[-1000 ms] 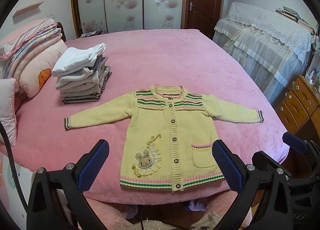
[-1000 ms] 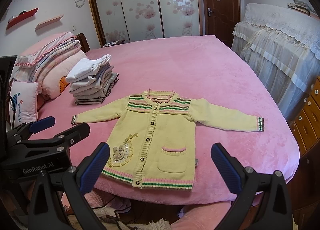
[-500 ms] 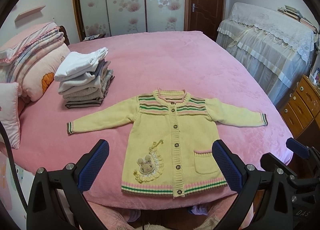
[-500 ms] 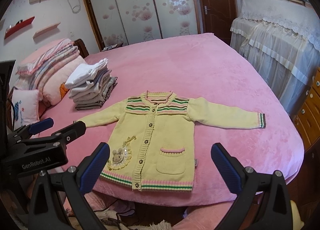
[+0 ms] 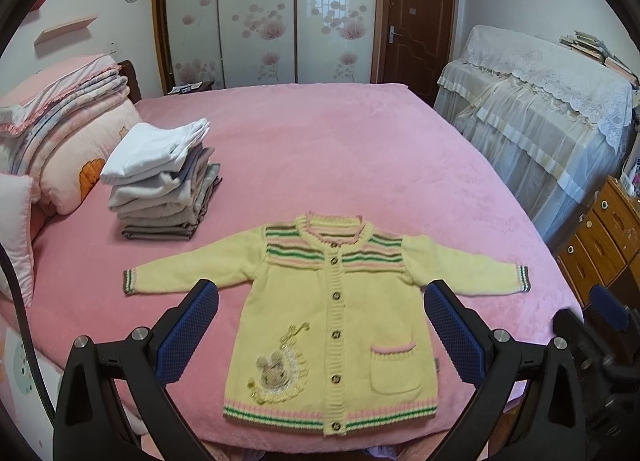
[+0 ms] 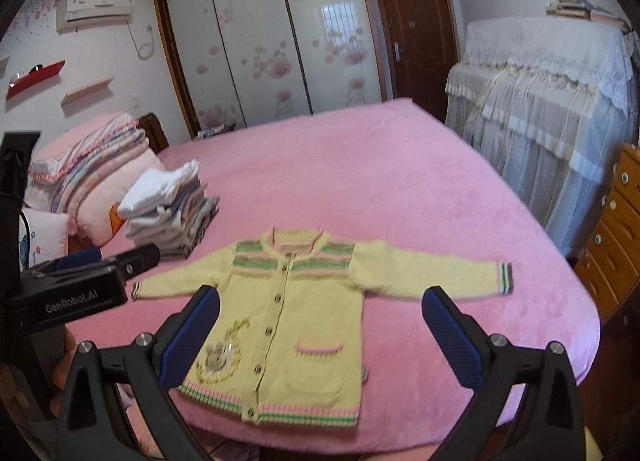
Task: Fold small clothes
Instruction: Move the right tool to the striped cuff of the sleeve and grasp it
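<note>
I have both tools spread wide and holding nothing. The left tool (image 5: 320, 337) hangs over the near edge of the bed (image 5: 360, 149), its pads framing the lower body of the yellow cardigan (image 5: 332, 325). The right tool (image 6: 320, 337) sits likewise above the same hem.

Change noted: over the last second both views have tilted up and drawn slightly back; the cardigan now sits lower between the pads and more of the far wall shows. The garment itself has not shifted: flat, buttoned, both sleeves out. I judge that no fold has begun and that I am only lining up.

Beyond the left pad, the stack of folded clothes (image 5: 164, 189) rests well apart from the left cuff.

Limits: the right wrist view is motion-blurred, so knit detail is soft. The bed's near edge is cut off by the tool bodies. The left tool (image 6: 92, 281) blocks part of the left sleeve (image 6: 176, 281) there.
</note>
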### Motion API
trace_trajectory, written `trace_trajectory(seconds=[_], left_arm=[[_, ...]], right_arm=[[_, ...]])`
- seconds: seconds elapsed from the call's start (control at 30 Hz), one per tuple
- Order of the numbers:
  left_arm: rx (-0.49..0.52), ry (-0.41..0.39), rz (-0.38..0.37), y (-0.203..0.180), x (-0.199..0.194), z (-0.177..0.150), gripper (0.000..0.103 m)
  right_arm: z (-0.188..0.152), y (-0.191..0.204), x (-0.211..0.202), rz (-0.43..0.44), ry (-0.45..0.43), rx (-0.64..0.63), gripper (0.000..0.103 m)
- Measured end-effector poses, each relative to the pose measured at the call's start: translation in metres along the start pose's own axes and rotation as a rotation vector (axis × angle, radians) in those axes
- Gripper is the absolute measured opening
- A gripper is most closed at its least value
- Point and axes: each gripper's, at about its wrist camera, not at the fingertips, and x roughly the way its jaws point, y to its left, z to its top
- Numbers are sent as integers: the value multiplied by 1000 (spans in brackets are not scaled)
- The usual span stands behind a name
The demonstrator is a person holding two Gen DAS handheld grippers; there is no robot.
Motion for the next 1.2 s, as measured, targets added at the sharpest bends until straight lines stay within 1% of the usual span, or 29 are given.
trace_trajectory(seconds=[0.07, 0.1, 0.17, 0.2, 0.27, 0.3, 0.33, 0.4, 0.47, 0.5, 0.53, 0.63, 0.7, 0.77, 0.83, 0.87, 0.93, 1.03, 1.1, 1.2], left_arm=[[12, -14, -5, -8, 5, 7, 102], [24, -31, -19, -14, 7, 11, 102], [71, -58, -54, -27, 11, 18, 102], [106, -73, -56, -36, 12, 22, 102], [174, -106, -49, -56, 17, 29, 102], [191, -119, -46, -65, 19, 32, 102], [203, -129, -49, -74, 23, 36, 102], [222, -136, -78, -89, 33, 42, 102], [235, -132, -134, -105, 51, 46, 102], [241, -123, -152, -112, 59, 47, 102], [250, -97, -170, -121, 75, 47, 102], [267, -40, -187, -145, 116, 44, 102], [275, 0, -216, -161, 148, 34, 102], [279, 46, -240, -174, 175, 19, 102], [289, 105, -250, -190, 206, 1, 102], [297, 128, -251, -199, 220, -6, 102], [315, 170, -252, -216, 246, -24, 102], [338, 217, -264, -237, 270, -45, 98], [350, 233, -264, -248, 284, -55, 95], [364, 250, -246, -264, 301, -64, 86]], right_arm=[[9, -10, -2, -17, -40, 14, 102], [15, -18, -3, -41, -63, 26, 102], [26, -33, -2, -58, -70, 37, 102], [31, -40, 0, -71, -67, 28, 102], [38, -51, 4, -130, -66, -7, 102], [42, -59, 6, -191, -77, -32, 102], [43, -65, 8, -226, -88, -47, 102], [45, -81, 15, -284, -92, -64, 102], [46, -99, 24, -286, -75, -41, 102], [45, -115, 31, -289, -59, -14, 102], [44, -126, 36, -295, -50, 3, 102], [35, -162, 51, -319, -13, 59, 102], [23, -191, 67, -338, 32, 108, 102], [11, -209, 80, -366, 76, 136, 102], [-9, -229, 99, -370, 134, 173, 101], [-15, -233, 105, -364, 151, 182, 101], [-34, -243, 123, -341, 205, 204, 91], [-54, -254, 144, -312, 272, 231, 79], [-63, -260, 156, -296, 291, 250, 78], [-72, -270, 173, -273, 309, 297, 78]])
